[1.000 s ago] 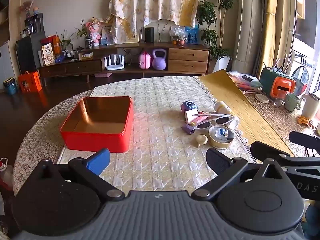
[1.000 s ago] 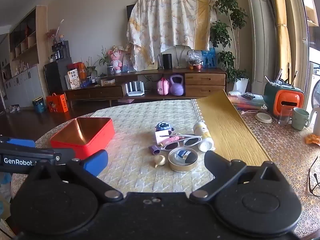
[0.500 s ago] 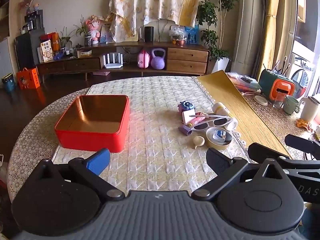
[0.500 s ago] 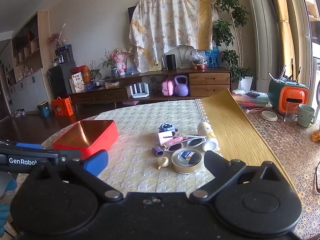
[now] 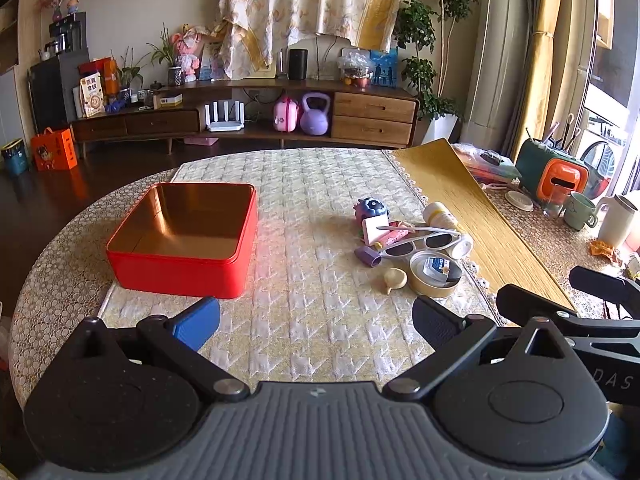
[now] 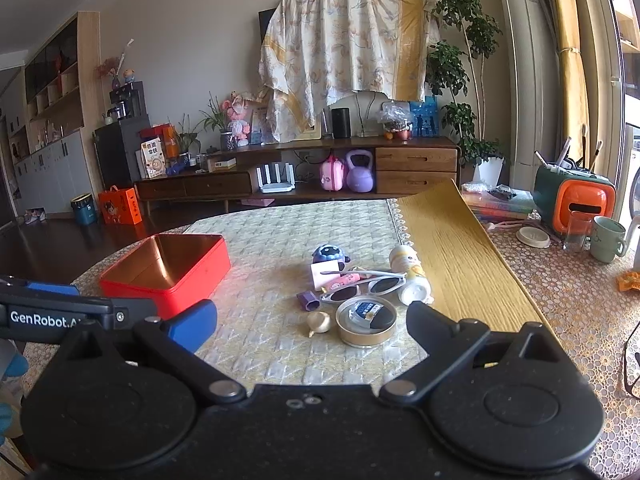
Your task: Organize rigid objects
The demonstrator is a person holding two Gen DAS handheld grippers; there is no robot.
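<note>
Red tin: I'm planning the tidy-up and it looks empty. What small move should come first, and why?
Probably ease the right tool forward to the small round tin, the nearest piece of the cluster. Both tools are open and hold nothing, the left tool too, and the red tin has nothing in it.

Round table (image 5: 60, 280) under quilted cloth (image 5: 312, 320); on it red tin (image 5: 184, 240), sunglasses (image 5: 420, 242), round tin (image 5: 434, 276), yellow mat (image 5: 472, 220), green mug (image 5: 580, 210).

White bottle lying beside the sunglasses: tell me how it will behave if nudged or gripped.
The white bottle lies on its side, so it would probably roll if nudged. The sunglasses lean against it and may shift too. Its smooth, round body could slip between open fingers.
</note>
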